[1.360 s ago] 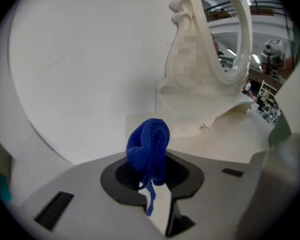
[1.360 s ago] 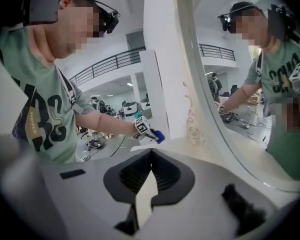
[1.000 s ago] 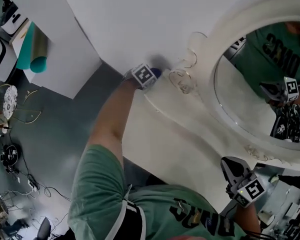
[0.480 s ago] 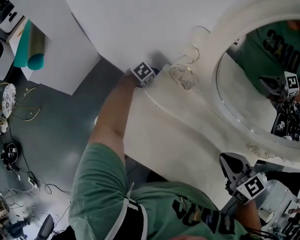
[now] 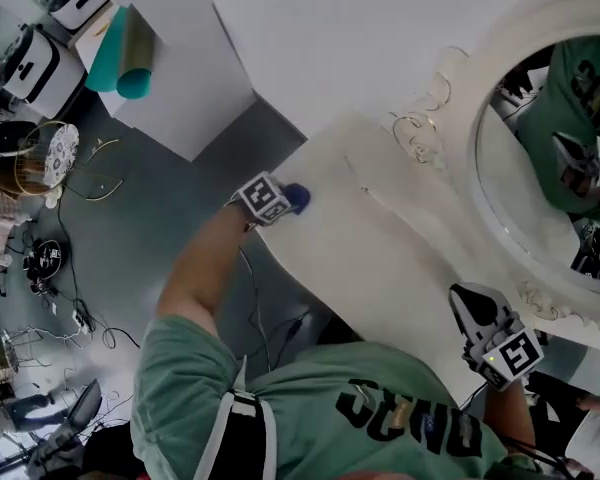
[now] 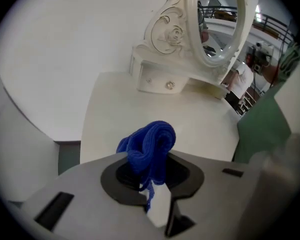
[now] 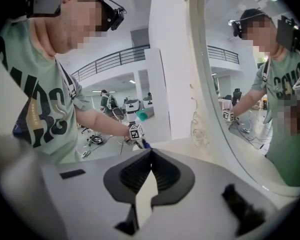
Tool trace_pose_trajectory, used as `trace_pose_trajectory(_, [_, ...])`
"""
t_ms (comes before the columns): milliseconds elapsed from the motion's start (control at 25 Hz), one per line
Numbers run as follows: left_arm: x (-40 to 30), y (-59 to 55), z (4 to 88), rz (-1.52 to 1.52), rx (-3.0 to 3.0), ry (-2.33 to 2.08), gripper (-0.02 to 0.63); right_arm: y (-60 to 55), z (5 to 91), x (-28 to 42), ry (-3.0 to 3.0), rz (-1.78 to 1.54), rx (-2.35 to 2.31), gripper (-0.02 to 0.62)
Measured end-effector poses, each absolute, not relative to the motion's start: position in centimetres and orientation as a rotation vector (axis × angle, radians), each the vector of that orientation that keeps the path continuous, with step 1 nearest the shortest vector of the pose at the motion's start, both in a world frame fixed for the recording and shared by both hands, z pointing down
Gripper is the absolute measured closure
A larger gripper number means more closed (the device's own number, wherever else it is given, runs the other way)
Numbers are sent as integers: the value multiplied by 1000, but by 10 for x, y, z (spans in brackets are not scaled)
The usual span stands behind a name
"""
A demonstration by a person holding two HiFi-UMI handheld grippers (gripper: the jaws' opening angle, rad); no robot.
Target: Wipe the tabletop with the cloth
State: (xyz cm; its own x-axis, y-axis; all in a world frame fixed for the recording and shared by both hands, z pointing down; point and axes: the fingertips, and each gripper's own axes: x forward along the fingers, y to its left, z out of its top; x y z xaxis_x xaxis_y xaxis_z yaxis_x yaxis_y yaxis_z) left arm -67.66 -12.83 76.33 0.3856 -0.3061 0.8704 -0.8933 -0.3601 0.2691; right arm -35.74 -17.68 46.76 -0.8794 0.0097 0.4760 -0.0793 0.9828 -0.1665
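A bunched blue cloth (image 6: 151, 143) is pinched between the jaws of my left gripper (image 6: 152, 170). In the head view that left gripper (image 5: 280, 200) presses the cloth (image 5: 297, 198) onto the near-left edge of the cream tabletop (image 5: 380, 258). From the right gripper view the left gripper (image 7: 136, 132) looks small and far off, at the table's edge. My right gripper (image 5: 468, 313) hovers off the tabletop's near right corner, beside the mirror. Its jaws (image 7: 150, 154) are shut with nothing between them.
An oval mirror in an ornate white frame (image 5: 500, 88) stands along the back of the table, with a small drawer base (image 6: 157, 81). A white wall panel (image 5: 180, 78), a teal roll (image 5: 120, 63), a wire basket (image 5: 30, 158) and cables (image 5: 70, 308) lie to the left on the grey floor.
The left gripper has dragged the cloth away from the mirror frame's scrollwork to the table's left edge. The head view has shifted. The right gripper has hardly moved.
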Motion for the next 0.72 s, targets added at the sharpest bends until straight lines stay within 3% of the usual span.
trace_pose_trajectory(360, [-651,76,757,920,1654,-1034,520,-145,447,-365,-2686,200,-48,583])
trace_pose_trajectory(560, [-639,-26,712,815,1842,-1198,520,-148,434,-350,-2704,181,17,583])
trace_pose_trajectory(720, [-633,-161,709,925,1974,-1299,520,-152,436,-334,-2696,184,107,583])
